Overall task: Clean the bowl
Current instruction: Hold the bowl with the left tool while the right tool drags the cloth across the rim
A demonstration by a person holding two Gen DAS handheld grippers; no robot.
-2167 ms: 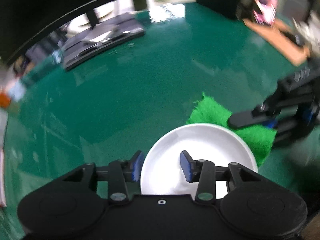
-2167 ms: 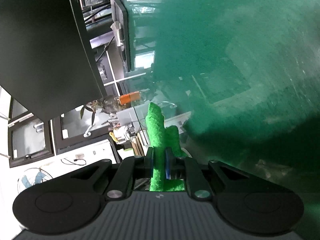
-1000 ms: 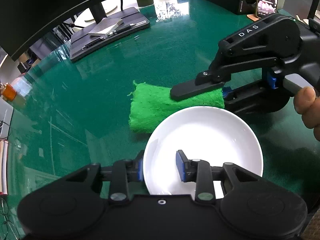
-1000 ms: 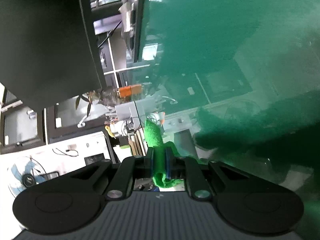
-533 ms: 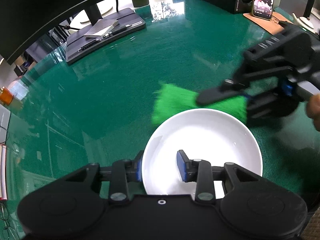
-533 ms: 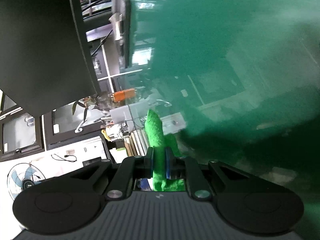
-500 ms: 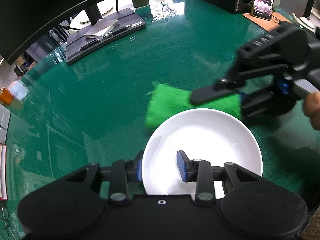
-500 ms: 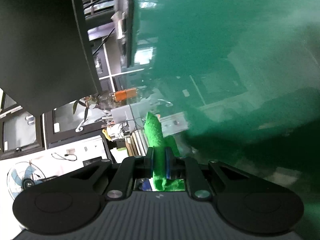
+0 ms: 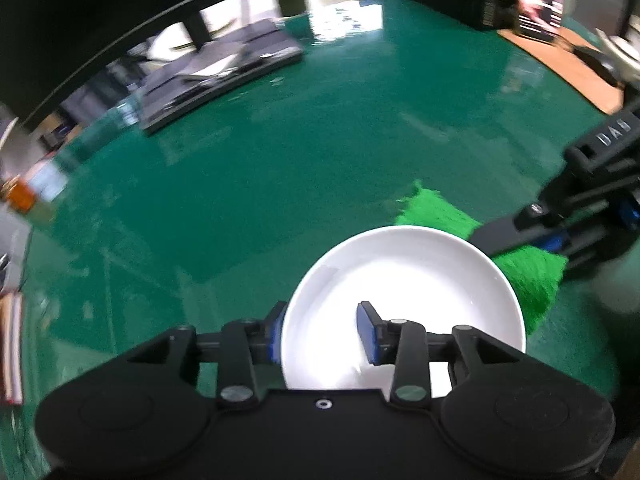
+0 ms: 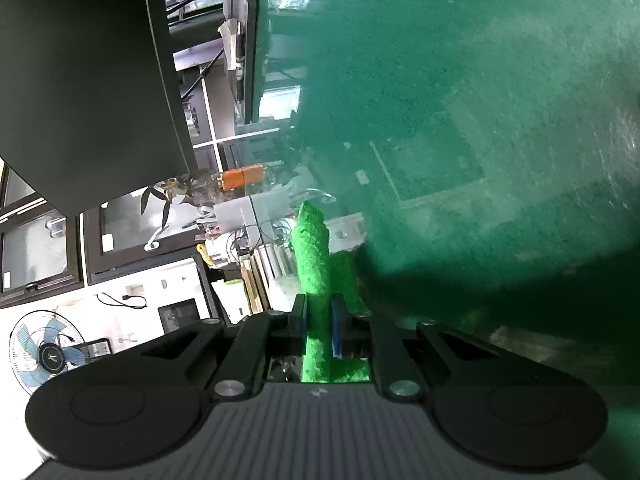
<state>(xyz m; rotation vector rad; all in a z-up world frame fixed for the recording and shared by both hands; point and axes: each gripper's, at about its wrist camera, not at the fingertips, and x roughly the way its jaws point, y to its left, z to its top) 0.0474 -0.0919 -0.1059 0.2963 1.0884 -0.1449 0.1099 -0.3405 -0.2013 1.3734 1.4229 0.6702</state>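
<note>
straddling the bowl (image 9: 404, 304) rim, left gripper (image 9: 322, 330) jaws opening, one pad inside, one outside. right gripper (image 10: 319, 330) clamps the cloth (image 10: 314, 264), part hidden behind bowl. bowl sits on green table (image 9: 260, 184). far clutter blurred; monitor (image 10: 72, 80) cut off.

The left wrist camera looks steeply down over its tool (image 9: 322, 334) onto the green bench (image 9: 280, 168), close above a white bowl (image 9: 404, 280). The right wrist camera, rolled sideways, skims nearly level across the bench (image 10: 500, 100). Both views share the green cloth (image 9: 528, 276) (image 10: 314, 264).
</note>
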